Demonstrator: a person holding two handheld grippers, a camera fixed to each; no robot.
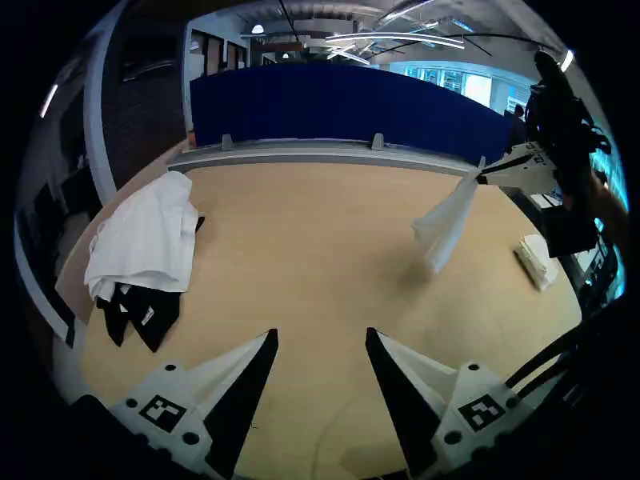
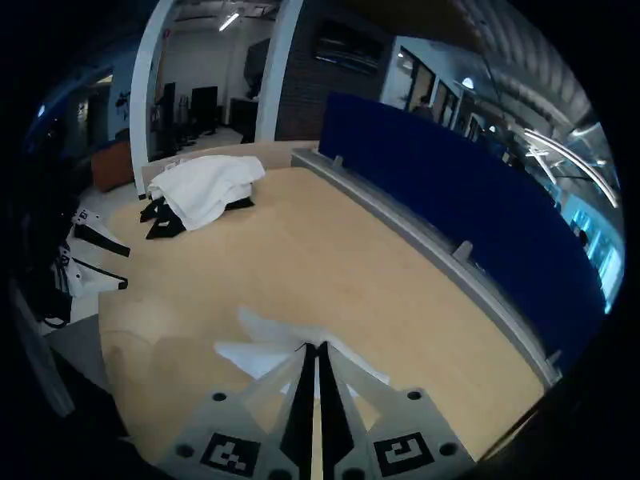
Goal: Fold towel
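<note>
In the left gripper view, the left gripper [image 1: 321,334] is hovering over a pale wooden table [image 1: 320,240], on the side far from the blue partition [image 1: 344,104] that is standing along the table's back edge. Its jaws are spread wide, with nothing between them.

Nearer the blue partition, toward its right end, the right gripper [image 1: 482,178] is pinching one corner of a white towel [image 1: 440,228], its jaws clenched on the cloth. The towel is hanging down from the pinch in loose folds; whether its lower end is touching the table cannot be told.

A pile of white cloth [image 1: 148,236] is lying on black fabric [image 1: 136,312] off the partition's left end. A folded white cloth [image 1: 538,260] is sitting off its right end, at the table's edge.

In the right gripper view, the right gripper [image 2: 317,356] is gripping the towel [image 2: 260,344], and the blue partition [image 2: 480,200] is running along the right.
</note>
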